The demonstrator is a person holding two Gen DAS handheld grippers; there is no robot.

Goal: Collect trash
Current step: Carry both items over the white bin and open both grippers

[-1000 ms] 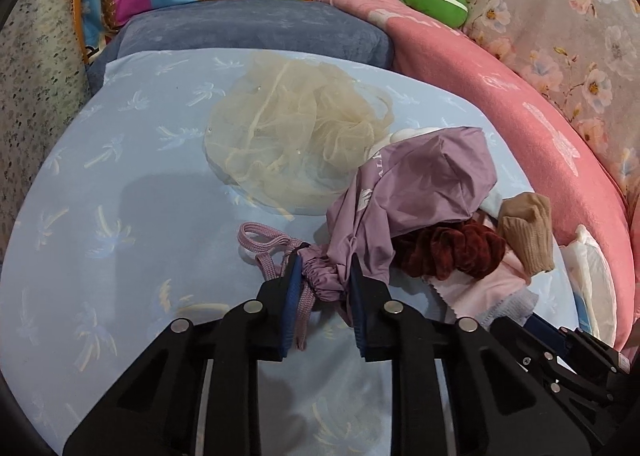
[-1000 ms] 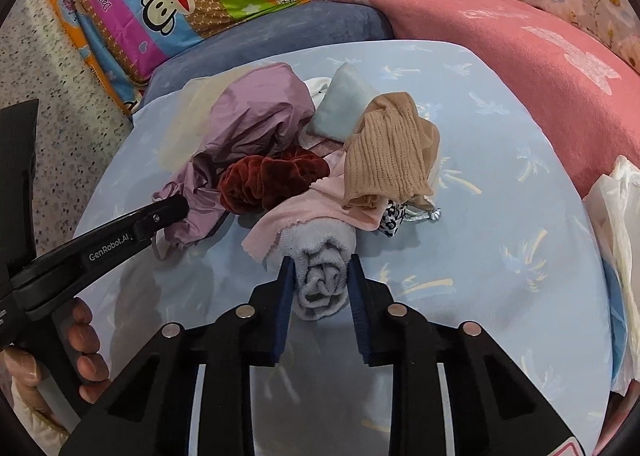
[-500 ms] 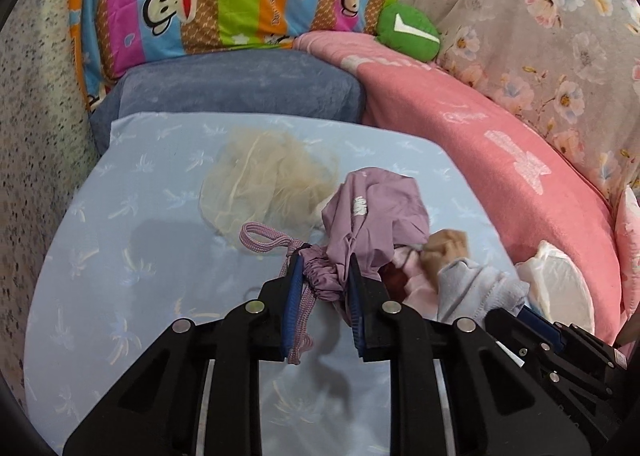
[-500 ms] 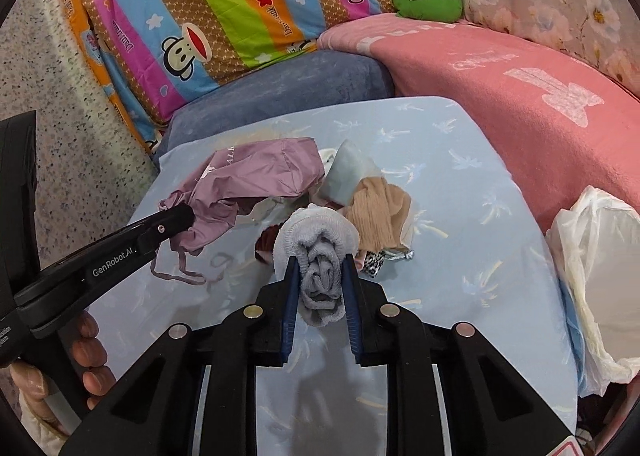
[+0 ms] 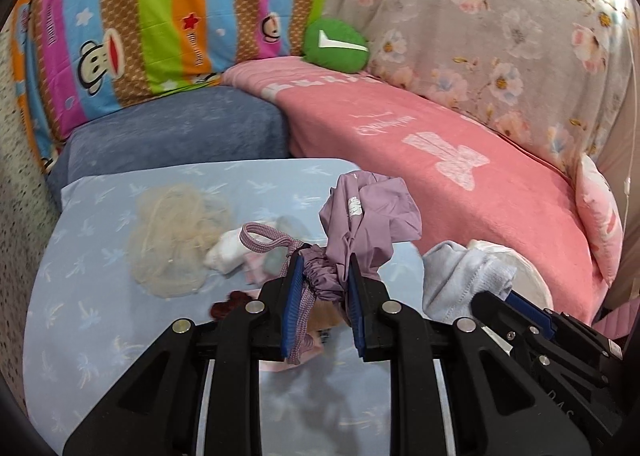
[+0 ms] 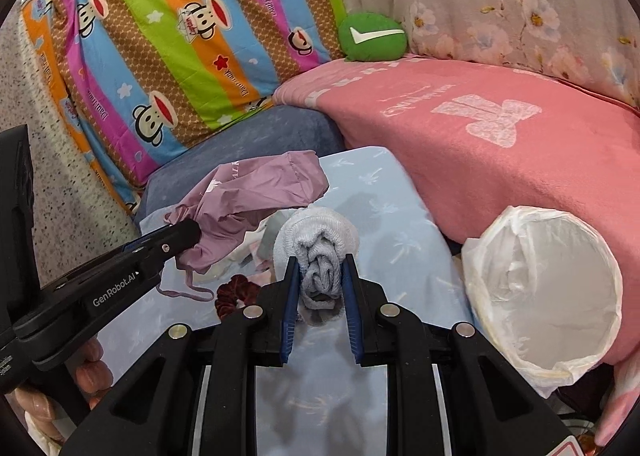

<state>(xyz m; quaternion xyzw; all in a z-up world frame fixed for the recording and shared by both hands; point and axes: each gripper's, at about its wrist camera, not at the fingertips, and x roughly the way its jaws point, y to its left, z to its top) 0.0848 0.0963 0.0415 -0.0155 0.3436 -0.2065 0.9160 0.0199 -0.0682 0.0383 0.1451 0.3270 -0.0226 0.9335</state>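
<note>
My left gripper is shut on a lilac drawstring pouch, gripped at its gathered neck and held clear of the light blue table. Its braided cord loops off to the left. My right gripper is shut on a rolled pale grey sock, also lifted off the table. In the right wrist view the left gripper shows at left with the pouch hanging from it. A white-lined trash bin stands open at the right, beside the table.
On the table lie a beige net, a white cloth, a dark red scrunchie and several small scraps. A pink blanket, a blue cushion, a striped monkey pillow and a green toy ring the table.
Both grippers have risen off the table and pulled back, taking the pouch and the sock out of the pile. The bin has come into view at the right.
</note>
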